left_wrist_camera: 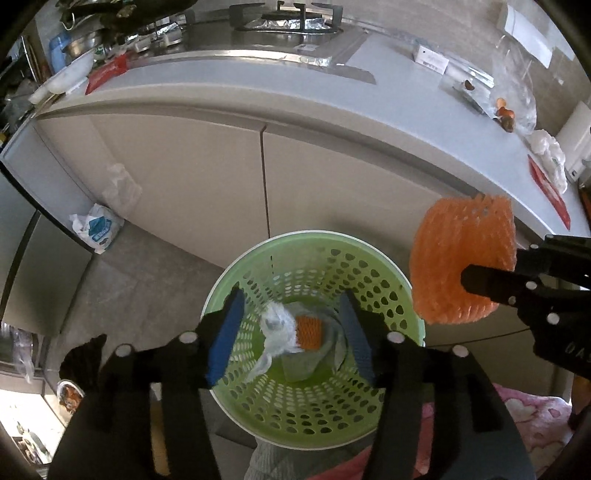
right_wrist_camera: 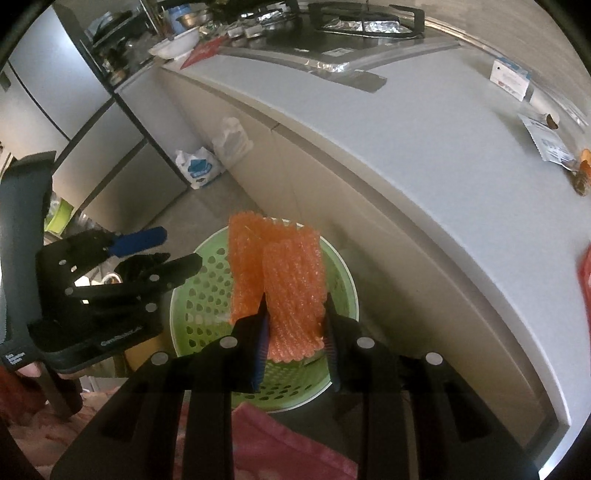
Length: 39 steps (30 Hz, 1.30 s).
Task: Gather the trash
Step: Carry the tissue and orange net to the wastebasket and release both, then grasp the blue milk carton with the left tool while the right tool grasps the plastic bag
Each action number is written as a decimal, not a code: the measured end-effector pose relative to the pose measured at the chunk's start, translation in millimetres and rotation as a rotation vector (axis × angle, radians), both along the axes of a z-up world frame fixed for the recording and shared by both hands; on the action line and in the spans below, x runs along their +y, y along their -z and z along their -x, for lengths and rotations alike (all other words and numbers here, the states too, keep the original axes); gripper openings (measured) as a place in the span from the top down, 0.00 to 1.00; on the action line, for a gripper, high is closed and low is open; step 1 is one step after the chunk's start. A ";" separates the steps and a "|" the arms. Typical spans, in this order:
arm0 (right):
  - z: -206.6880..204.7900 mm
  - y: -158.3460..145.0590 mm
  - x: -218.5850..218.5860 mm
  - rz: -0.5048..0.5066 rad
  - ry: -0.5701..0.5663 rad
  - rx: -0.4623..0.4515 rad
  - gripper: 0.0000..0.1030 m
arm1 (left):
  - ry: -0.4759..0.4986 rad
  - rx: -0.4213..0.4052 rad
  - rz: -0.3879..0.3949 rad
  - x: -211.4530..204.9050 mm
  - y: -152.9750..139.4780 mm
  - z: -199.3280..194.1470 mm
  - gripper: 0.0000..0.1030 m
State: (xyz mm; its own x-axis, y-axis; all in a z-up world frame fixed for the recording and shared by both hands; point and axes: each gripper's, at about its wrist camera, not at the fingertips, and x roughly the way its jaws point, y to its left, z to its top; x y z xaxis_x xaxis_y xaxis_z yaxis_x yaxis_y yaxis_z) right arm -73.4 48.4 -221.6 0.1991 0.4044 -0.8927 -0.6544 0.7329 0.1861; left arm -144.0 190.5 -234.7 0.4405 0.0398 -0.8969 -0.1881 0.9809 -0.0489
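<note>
Right wrist view shows the right gripper (right_wrist_camera: 295, 332) pinching the orange net (right_wrist_camera: 284, 280), which stands up tall right over the green bin (right_wrist_camera: 343, 280). Empty and wide open, the left gripper (left_wrist_camera: 291, 328) hangs nearby on the left.

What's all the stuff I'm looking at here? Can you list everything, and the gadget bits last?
Bin: one, pale green, perforated, on the floor by the cabinets.
Foam net: one, orange, held above the bin.
Trash in the bin: a white crumpled bag, a smaller orange net piece, greyish paper.
Printed bag: one, white and blue, on the floor against the cabinet.
Counter: one, light grey, behind the bin.
Gas hob: one, dark, foil-lined, at the back of the counter.
Wrappers and scraps: several, mixed colours, on the counter's right end.
Left gripper: black with blue pads, jaws apart over the bin, empty.
Right gripper: black, jaws closed on the foam net.
</note>
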 end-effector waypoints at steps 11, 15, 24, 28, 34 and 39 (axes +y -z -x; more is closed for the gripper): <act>-2.3 13.9 11.8 0.011 -0.058 0.046 0.71 | -0.055 -0.035 -0.059 18.0 -19.8 7.4 0.31; 3.5 15.6 18.9 0.021 -0.099 0.043 0.54 | -0.090 -0.047 -0.063 27.5 -26.6 9.0 0.30; -2.2 6.3 9.9 -0.013 -0.053 0.031 0.32 | -0.072 -0.065 -0.073 18.2 -36.7 3.6 0.26; -7.8 -5.8 -2.7 -0.046 -0.001 0.023 0.21 | -0.035 -0.088 -0.073 6.3 -47.5 -4.3 0.22; -31.0 -37.8 -52.0 -0.087 0.162 -0.084 0.06 | 0.067 -0.129 -0.060 -28.2 -66.4 -30.8 0.11; -51.5 -49.3 -107.5 -0.080 0.316 -0.156 0.02 | 0.161 -0.161 -0.023 -62.4 -81.2 -63.3 0.08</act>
State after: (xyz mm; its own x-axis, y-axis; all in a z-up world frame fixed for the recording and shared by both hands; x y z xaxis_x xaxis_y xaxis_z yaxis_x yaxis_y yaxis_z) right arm -21.8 -59.1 -172.3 0.4564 0.3687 -0.8098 -0.4229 0.8906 0.1672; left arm -80.8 128.1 -153.5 0.5805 -0.0230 -0.8140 -0.0202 0.9989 -0.0426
